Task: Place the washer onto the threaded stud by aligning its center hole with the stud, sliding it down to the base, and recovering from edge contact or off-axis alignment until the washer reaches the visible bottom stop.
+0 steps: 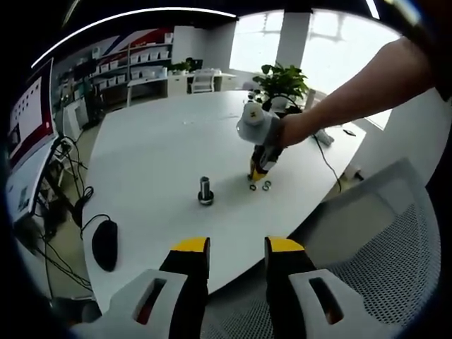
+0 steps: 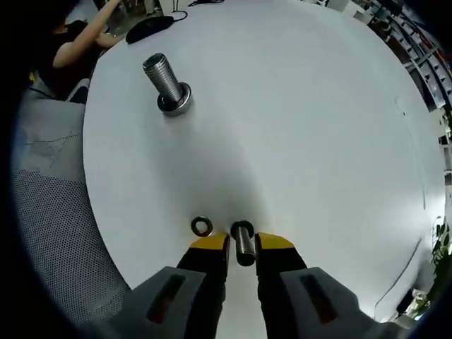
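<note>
The threaded stud (image 1: 205, 191) (image 2: 168, 85) stands upright on its round base on the white table (image 1: 155, 155) (image 2: 296, 127). My right gripper (image 2: 242, 244) (image 1: 258, 171) points down at the table, right of the stud in the left gripper view. Its jaws are drawn in on a washer (image 2: 243, 246) that stands on edge between the yellow tips. A second washer (image 2: 202, 226) (image 1: 253, 187) lies flat just beside the left tip. My left gripper (image 1: 237, 247) hangs open over the table's near edge, holding nothing.
A black mouse (image 1: 105, 244) (image 2: 150, 25) and cables lie at the table's left side. A grey mesh chair (image 1: 381, 240) (image 2: 63, 212) stands by the edge. A potted plant (image 1: 282, 81) and a cable sit at the far side. A person's arm (image 1: 353, 92) reaches in.
</note>
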Demonstrator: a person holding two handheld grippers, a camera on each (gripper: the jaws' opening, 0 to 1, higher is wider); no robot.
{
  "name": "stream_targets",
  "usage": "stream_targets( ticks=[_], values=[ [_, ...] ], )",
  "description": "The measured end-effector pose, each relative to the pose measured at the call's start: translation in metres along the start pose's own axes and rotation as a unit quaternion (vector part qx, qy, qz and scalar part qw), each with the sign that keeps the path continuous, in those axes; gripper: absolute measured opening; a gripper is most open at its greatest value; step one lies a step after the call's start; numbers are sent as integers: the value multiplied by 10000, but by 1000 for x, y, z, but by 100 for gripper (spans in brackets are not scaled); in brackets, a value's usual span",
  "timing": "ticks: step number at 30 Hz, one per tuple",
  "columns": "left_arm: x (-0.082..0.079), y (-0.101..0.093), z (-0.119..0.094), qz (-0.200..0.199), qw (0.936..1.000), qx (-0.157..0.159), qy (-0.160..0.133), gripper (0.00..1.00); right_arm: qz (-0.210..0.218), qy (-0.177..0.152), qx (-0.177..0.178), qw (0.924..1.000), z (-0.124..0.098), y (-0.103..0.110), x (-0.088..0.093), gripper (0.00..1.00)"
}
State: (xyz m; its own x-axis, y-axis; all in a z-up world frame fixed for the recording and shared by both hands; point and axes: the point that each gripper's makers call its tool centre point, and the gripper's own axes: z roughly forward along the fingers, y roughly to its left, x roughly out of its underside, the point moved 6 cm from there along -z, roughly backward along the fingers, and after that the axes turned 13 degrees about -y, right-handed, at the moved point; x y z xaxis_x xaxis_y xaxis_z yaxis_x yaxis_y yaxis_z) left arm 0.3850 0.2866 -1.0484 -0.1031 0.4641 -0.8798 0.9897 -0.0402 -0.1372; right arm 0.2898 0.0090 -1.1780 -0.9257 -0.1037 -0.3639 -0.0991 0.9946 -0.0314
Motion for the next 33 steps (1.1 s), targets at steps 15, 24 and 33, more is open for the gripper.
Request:
stream_targets(
  ticks=[15,24,33],
  values=[
    [0,-3,1,-21,9999,97,-44,29,169,-141,217,9995,-36,7,14,27],
    [-1,-3,1,-15,9999,108,-69,29,281,-273,266,9989,-48,12,33,26],
    [-2,-3,1,5,9998,178,-48,29,389,-351,189,9985,-47,15,39,26]
  ],
)
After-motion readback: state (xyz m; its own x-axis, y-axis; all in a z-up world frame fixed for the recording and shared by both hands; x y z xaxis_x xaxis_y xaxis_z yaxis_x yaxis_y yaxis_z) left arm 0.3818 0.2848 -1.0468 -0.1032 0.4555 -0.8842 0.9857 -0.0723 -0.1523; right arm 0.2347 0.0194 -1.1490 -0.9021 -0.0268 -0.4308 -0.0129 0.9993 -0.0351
